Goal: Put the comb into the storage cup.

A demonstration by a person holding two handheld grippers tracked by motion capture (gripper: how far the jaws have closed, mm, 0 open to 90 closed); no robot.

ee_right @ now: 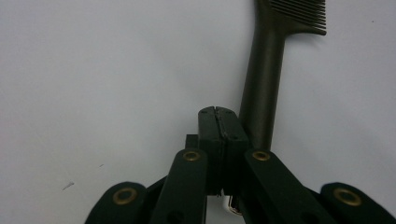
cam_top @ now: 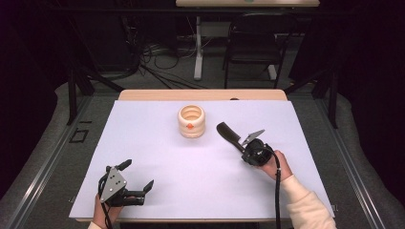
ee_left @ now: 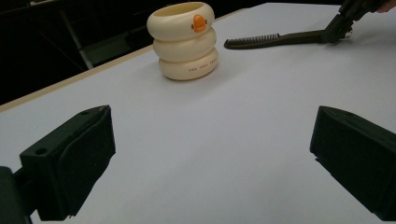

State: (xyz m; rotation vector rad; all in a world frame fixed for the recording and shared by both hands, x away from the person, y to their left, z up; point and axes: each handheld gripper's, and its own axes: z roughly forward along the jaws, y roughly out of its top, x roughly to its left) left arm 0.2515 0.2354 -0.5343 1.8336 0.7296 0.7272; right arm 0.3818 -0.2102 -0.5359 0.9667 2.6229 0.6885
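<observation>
Tool on the left point(cam_top: 138, 175) rests near the front left corner of the desk point(cam_top: 157, 157), held by a hand at the bottom edge; its two black jaws stand wide apart with nothing between them, and in the left gripper view they frame bare white surface. Moving right, toward the middle and back of the desk, stands a cream holder point(cam_top: 191, 121) shaped like three stacked rings, upright, with a small orange duck mark on its top ring. Its mouth is open at the top, and as far as the high view shows, nothing is inside it. Just right of the holder, apart from it, lies a dark comb point(cam_top: 229, 134), flat on the desk, teeth pointing toward the back. Farther right, the right tool point(cam_top: 243, 147) meets the comb's handle end. In the right gripper view its jaws are pressed together, pad against pad, with the handle point(ee_right: 261, 93) running just beside them; whether they pinch any part of the comb cannot be told. Judging from this, the work looks barely begun: the comb is not yet lifted, and placing it in the holder remains.
</observation>
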